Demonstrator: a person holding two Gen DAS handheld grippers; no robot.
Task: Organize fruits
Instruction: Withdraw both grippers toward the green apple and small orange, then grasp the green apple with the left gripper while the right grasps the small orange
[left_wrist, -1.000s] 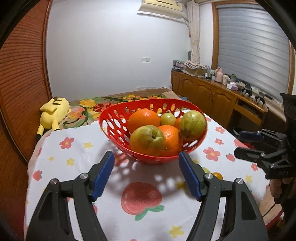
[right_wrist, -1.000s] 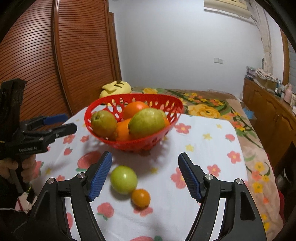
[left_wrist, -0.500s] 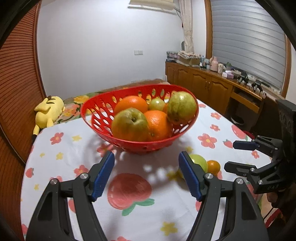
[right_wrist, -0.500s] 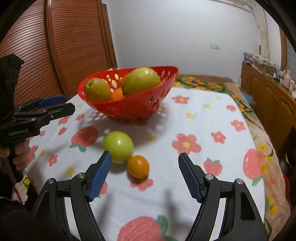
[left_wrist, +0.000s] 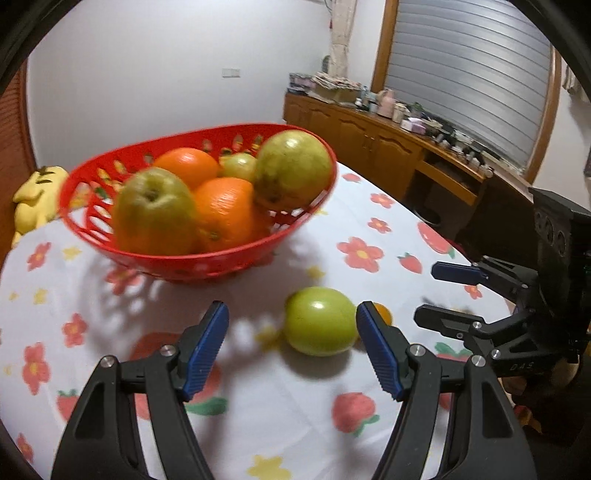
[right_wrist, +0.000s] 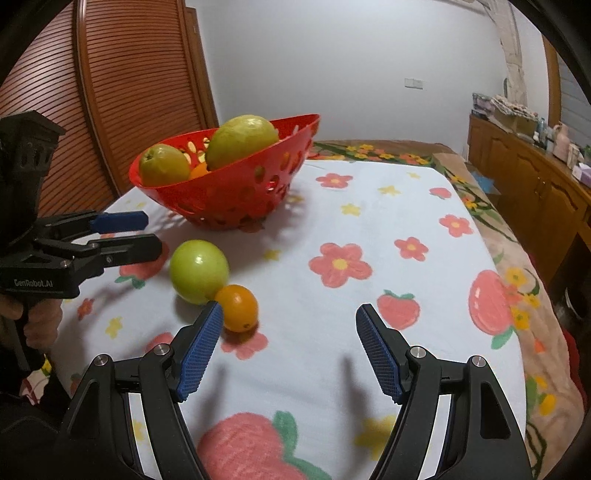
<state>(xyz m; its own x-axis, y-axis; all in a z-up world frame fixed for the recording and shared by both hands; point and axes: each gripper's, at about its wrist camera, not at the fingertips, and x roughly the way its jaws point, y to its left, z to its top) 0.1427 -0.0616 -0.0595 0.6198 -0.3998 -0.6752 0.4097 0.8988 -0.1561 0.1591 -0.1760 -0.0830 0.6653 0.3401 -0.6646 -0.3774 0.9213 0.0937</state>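
A red basket (left_wrist: 192, 264) (right_wrist: 236, 206) holds several oranges and green fruits. A loose green apple (left_wrist: 320, 320) (right_wrist: 198, 271) lies on the tablecloth in front of it, touching a small orange (right_wrist: 237, 307) that is mostly hidden behind my finger in the left wrist view (left_wrist: 382, 314). My left gripper (left_wrist: 291, 347) is open and empty, its right finger beside the apple; it also shows in the right wrist view (right_wrist: 125, 236). My right gripper (right_wrist: 290, 350) is open and empty, its left fingertip just in front of the small orange; it also shows in the left wrist view (left_wrist: 448, 295).
The table wears a white cloth with flowers and strawberries (right_wrist: 369, 295). A yellow plush toy (left_wrist: 35, 197) lies beyond the table's far left. A wooden sideboard with clutter (left_wrist: 406, 147) runs along the right wall. A slatted wooden door (right_wrist: 92, 92) stands to the left.
Both grippers have dropped lower and moved toward the loose fruits. The left gripper swung right, so the apple now sits between its fingers' line. The basket has not moved.
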